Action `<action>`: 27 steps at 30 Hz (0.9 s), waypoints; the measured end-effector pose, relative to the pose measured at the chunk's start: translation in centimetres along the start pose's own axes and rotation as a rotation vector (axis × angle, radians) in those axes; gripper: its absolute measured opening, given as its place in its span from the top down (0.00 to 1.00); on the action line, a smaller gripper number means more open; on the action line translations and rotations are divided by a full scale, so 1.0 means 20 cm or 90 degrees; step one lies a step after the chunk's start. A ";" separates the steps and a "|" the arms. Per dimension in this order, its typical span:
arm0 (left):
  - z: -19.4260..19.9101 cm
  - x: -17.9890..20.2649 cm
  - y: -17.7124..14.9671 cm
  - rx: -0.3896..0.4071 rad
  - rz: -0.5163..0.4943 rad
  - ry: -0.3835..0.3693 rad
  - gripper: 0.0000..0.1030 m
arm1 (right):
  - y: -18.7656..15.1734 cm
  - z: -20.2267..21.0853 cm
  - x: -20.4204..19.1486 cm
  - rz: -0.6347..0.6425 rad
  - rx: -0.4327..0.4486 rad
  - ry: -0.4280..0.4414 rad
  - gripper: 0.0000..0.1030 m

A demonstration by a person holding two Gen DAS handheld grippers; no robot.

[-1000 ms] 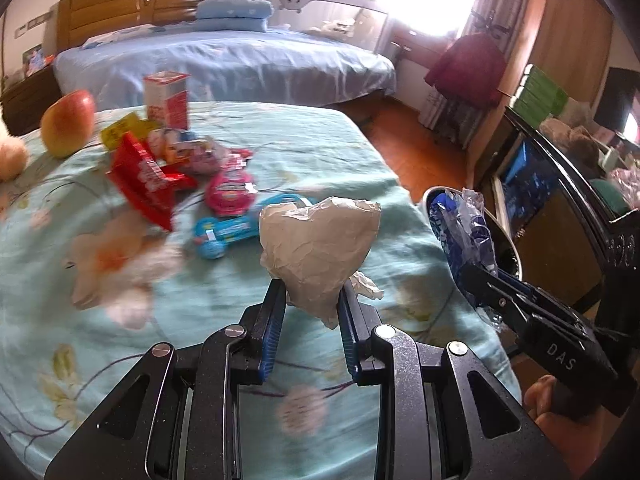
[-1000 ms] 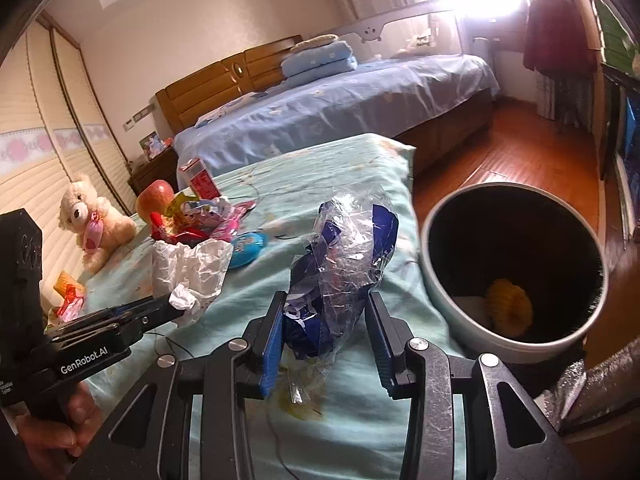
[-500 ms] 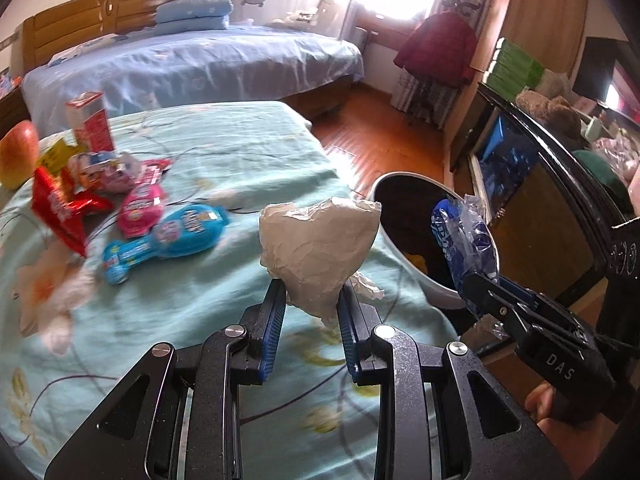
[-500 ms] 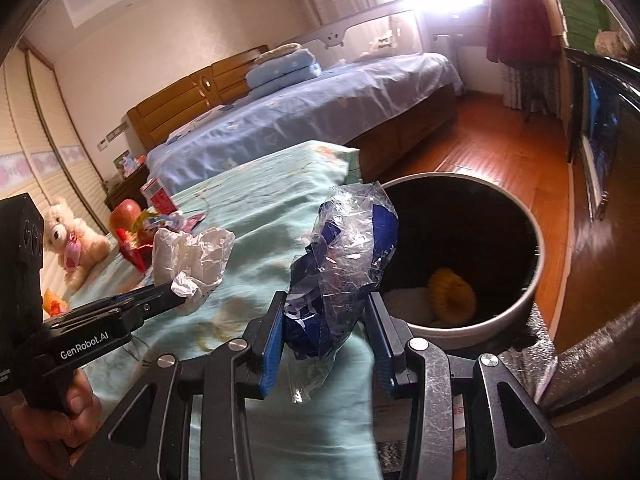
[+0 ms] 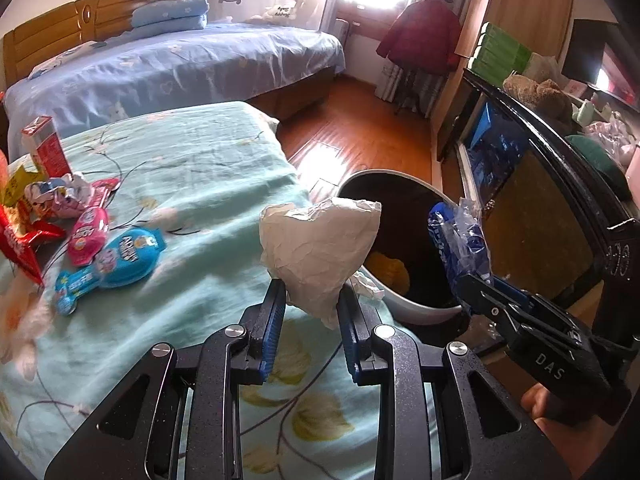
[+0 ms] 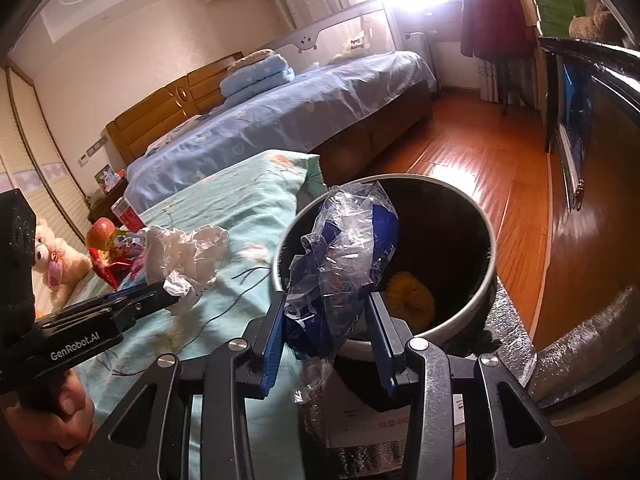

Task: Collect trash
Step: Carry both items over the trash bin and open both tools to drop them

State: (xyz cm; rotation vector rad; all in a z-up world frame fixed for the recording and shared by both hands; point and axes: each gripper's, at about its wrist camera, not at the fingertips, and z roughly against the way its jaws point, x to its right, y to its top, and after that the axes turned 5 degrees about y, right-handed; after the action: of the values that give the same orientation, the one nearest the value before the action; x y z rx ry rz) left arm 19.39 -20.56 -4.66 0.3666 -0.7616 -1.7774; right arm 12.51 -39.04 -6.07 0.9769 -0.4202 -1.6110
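Observation:
My left gripper (image 5: 311, 304) is shut on a crumpled white tissue (image 5: 318, 246) and holds it above the edge of the teal bedspread (image 5: 192, 168), just short of the round bin (image 5: 404, 304). My right gripper (image 6: 326, 320) is shut on a crumpled blue and clear plastic wrapper (image 6: 344, 256) and holds it over the near rim of the bin (image 6: 486, 280). Something yellow (image 6: 412, 298) lies inside the bin. The wrapper also shows in the left wrist view (image 5: 460, 244), the tissue in the right wrist view (image 6: 184, 252).
Snack packets (image 5: 116, 252), a red carton (image 5: 46, 146) and other wrappers lie on the bedspread to the left. An apple (image 6: 100, 232) and a teddy bear (image 6: 56, 268) sit further back. A blue bed (image 5: 180, 60), wooden floor (image 6: 472, 160) and a dark cabinet (image 5: 560, 216) surround the bin.
Both grippers have moved right, from over the bedspread toward the bin. The wrapper now hangs over the bin's rim and the tissue is at the bed's edge. Both grips are unchanged.

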 end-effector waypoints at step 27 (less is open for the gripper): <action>-0.22 0.22 0.15 -0.040 -0.042 -0.040 0.75 | 0.11 -0.10 0.24 -0.030 -0.024 -0.036 0.59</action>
State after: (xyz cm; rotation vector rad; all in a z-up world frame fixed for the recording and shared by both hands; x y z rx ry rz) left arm 22.62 -26.61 -5.44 0.2981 -0.7436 -1.8776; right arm 15.50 -43.73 -7.39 0.9211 -0.4061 -1.6866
